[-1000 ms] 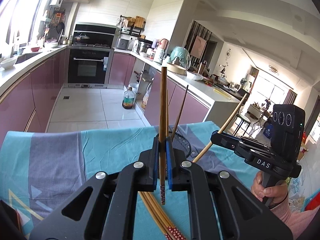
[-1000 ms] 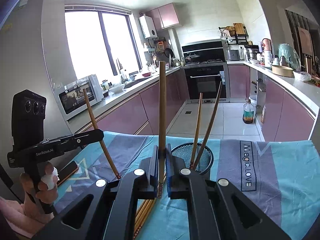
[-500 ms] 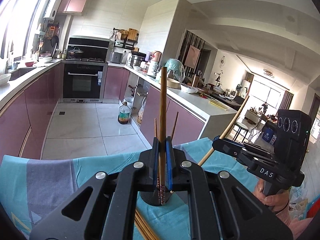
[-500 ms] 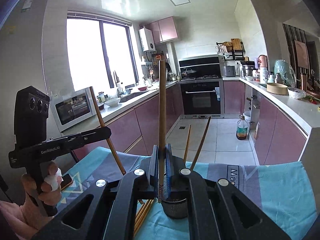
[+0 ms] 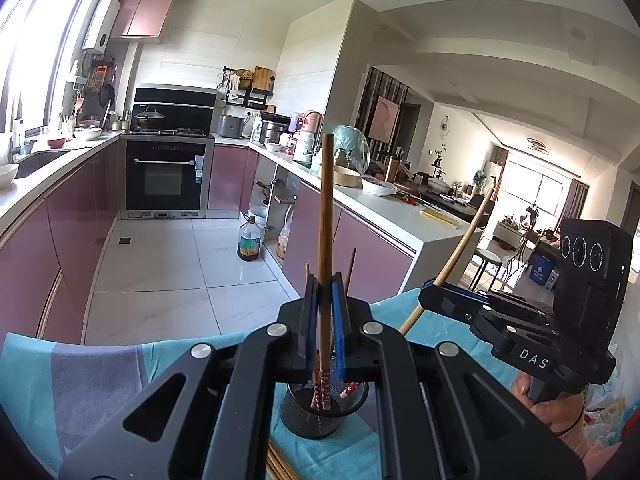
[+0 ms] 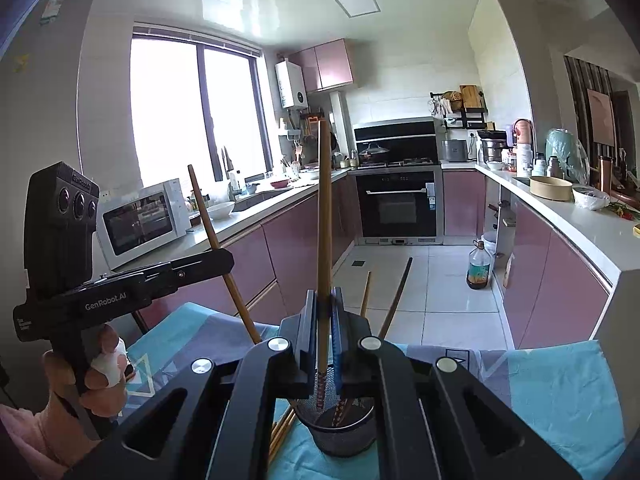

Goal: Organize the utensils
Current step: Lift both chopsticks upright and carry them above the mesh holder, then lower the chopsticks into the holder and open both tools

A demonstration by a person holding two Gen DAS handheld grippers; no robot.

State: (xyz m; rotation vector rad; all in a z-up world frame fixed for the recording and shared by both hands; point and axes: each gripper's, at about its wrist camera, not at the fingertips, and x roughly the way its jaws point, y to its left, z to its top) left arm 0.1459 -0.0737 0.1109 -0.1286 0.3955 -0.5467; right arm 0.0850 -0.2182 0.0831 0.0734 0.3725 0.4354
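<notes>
- The left gripper is clamped on 1 chopstick, held upright with its patterned tip over the mesh cup.
- The right gripper is clamped on another chopstick, its tip also over the cup's mouth.
- The cup stands on the teal cloth near its far edge, with 2 chopsticks leaning inside.
- Spare chopsticks lie on the cloth, just beside the cup.

Two grippers: the left gripper and the right gripper, each holding one chopstick, so two chopsticks are held. One black mesh holder stands on the cloth with two chopsticks in it. Perhaps three or four more chopsticks lie beside it; they overlap, half hidden.
</notes>
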